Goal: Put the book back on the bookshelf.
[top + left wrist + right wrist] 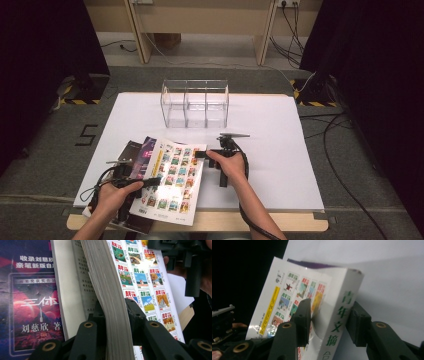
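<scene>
The left gripper (110, 322) is pinching the page block of a thick white book (175, 177) at its near edge, one jaw pressed against the pages on each side, and the book tilts up off the worktop (280, 165). The right gripper (329, 322) straddles the book's spine end: one pad lies on the picture cover, while the other stands just off the spine with a gap visible, so it is not yet clamping. The book hangs over the near left part of the worktop, partly above a dark purple book (32, 302) that lies flat under it.

The main risk, as I judge it, is the left grip. It holds loose pages rather than the whole volume, so the cover may fan open or the pages may slide and crease if the book is lifted further. If the right gripper closes off-centre on the glossy cover, the book could twist and drop onto the dark book.

Farther back stands a clear three-compartment holder (195, 102), well apart from the hands. Its narrow slots leave little room for a thick book entering at an angle. Nothing else lies between.
</scene>
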### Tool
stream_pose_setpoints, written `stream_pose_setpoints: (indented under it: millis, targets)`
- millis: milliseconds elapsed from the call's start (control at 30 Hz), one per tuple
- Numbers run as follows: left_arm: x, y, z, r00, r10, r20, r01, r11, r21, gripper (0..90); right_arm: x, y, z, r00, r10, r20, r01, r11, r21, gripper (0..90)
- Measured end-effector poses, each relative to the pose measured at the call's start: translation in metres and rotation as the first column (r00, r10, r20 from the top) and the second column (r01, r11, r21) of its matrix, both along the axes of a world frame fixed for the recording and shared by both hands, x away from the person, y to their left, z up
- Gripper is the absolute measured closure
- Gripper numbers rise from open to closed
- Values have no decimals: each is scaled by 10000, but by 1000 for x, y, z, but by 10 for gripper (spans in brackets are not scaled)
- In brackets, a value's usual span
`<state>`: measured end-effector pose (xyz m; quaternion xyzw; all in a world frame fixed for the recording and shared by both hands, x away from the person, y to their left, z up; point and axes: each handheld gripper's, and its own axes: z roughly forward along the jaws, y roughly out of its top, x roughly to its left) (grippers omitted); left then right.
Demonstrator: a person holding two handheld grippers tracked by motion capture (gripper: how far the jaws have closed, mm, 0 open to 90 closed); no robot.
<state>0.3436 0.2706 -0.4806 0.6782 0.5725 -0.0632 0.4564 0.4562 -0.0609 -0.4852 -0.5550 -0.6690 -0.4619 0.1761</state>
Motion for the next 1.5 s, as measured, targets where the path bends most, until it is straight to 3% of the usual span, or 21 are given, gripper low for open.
stream_pose_setpoints:
  millis: [133,200,267,367,533,633,667,700,733,767,800,967,1100,1300,1433,1500]
  targets:
    - [0,1,-1,10000,38,-10,-38,10000,-62,728,-1,5,-7,9997,144,-187,-143,9999,52,570]
    - [0,1,0,10000,27,-45,-27,10000,-61,726,-1,3,-8,9996,48,-285,-39,9995,312,622]
    - [0,2,0,10000,20,-66,-21,10000,-81,721,-1,2,-5,9995,46,-298,-24,9974,725,672]
    - [0,3,2,10000,-39,37,40,10000,-25,712,-2,4,1,9999,113,-114,-105,9976,692,682]
    - [-3,7,6,9992,135,374,-147,9994,327,601,-4,5,7,10000,65,54,-71,9921,1250,704]
    - [-8,18,11,9946,481,924,-542,9964,644,549,-6,1,16,9995,-44,300,-3,9875,1574,718]
    - [-10,22,13,9908,698,1161,-748,9964,393,540,-7,0,20,9992,-75,398,8,9860,1668,722]
    - [-10,22,13,9908,698,1161,-748,9964,393,532,-7,0,20,9992,-75,398,8,9860,1668,722]
    - [-14,28,19,9831,1031,1516,-1061,9943,112,515,-9,-3,31,9972,-162,730,25,9829,1840,731]
    - [-14,28,19,9831,1031,1516,-1061,9943,112,512,-9,-3,31,9972,-162,730,25,9829,1840,731]
    - [-17,31,23,9755,1249,1809,-1264,9920,-31,507,-11,-6,40,9945,-298,1004,122,9851,1717,735]
    - [-22,32,21,9711,1448,1896,-1408,9894,-349,506,-17,-10,55,9858,-407,1627,179,9901,1395,736]
    - [-25,30,16,9663,1626,1995,-1554,9865,-513,507,-23,-12,71,9716,-433,2327,199,9946,1023,737]
    - [-28,30,14,9549,1827,2341,-1751,9831,-533,507,-33,-17,93,9392,-625,3377,503,9977,449,738]
    - [-30,31,15,9489,1932,2494,-1850,9811,-562,509,-40,-22,107,9099,-782,4074,788,9968,153,739]
    - [-30,31,14,9479,1956,2516,-1868,9806,-587,511,-44,-25,116,8866,-884,4540,1020,9948,-57,739]
